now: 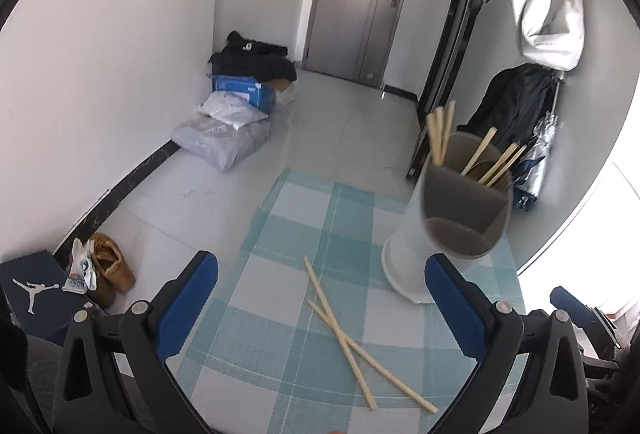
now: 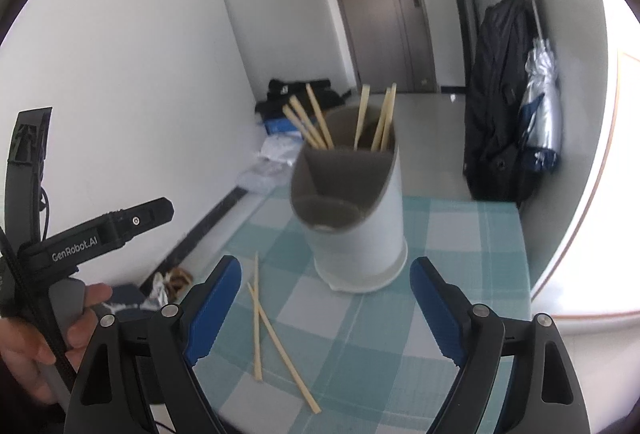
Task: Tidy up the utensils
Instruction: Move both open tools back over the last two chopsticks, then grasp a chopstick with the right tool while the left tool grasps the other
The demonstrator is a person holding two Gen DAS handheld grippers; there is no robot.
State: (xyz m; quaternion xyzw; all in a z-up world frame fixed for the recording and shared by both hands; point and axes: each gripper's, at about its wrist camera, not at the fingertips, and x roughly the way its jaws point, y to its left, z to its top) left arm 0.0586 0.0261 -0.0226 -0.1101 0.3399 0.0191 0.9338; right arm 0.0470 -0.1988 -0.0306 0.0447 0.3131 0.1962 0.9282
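Observation:
Two bamboo chopsticks (image 1: 352, 338) lie crossed on the teal checked tablecloth (image 1: 304, 226). They rest just ahead of my left gripper (image 1: 322, 266), which stands open with nothing between its blue pads. A white utensil holder (image 1: 424, 234) with a grey divided inside stands at the right and holds several chopsticks (image 1: 440, 137). In the right wrist view the holder (image 2: 360, 226) stands straight ahead of my right gripper (image 2: 326, 270), open and empty. The crossed chopsticks (image 2: 272, 334) lie to its lower left.
A hand (image 2: 44, 338) holds the other gripper's black handle (image 2: 92, 238) at the left of the right wrist view. The table edge drops to a tiled floor with bags (image 1: 224, 137), a blue box (image 1: 246, 89) and shoes (image 1: 108, 266). Dark coats (image 2: 500, 105) hang at the right.

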